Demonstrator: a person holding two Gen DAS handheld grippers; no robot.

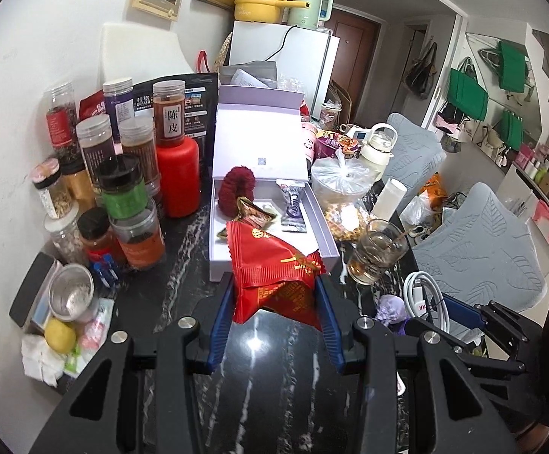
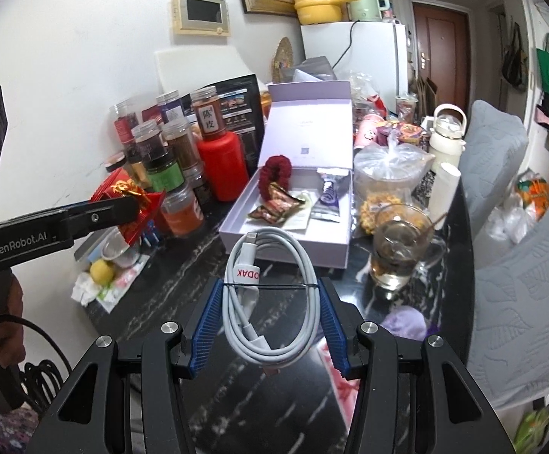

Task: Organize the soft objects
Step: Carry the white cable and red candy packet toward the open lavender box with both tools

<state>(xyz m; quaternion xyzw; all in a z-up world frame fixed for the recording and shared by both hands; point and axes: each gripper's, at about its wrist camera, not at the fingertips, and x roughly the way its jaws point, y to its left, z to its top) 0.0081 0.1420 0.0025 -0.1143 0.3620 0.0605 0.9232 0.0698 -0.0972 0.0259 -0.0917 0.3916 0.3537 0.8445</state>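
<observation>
Two sets of jaws, both mine, hang above a cluttered dark marble surface (image 1: 183, 265). My left gripper (image 1: 276, 299) is clamped on a red snack packet (image 1: 274, 265), its blue pads pressing the crinkled wrapper from both sides; the packet is lifted clear, just short of the near edge of the open white box (image 1: 270, 253). My right gripper (image 2: 270, 317) grips a coiled white cable (image 2: 270, 295), bound by a thin black tie and a white label, with its plug end pointing toward the same box.

Inside the box lie a dark red scrunchie (image 2: 274, 174) at the far left corner, brown candy wrappers (image 2: 274, 204) just in front of it, and a purple-and-silver sachet (image 2: 327, 200) toward the right. The lid stands upright behind them.

Left of the box, spice jars (image 1: 123, 174) and a red bottle (image 1: 178, 178) crowd against the wall. Right of it stand a glass mug (image 2: 399, 249) holding liquid and a spoon, and a tied plastic bag (image 2: 388, 166) behind it. A lilac pouch (image 2: 403, 321) lies on the surface near my right jaws.
</observation>
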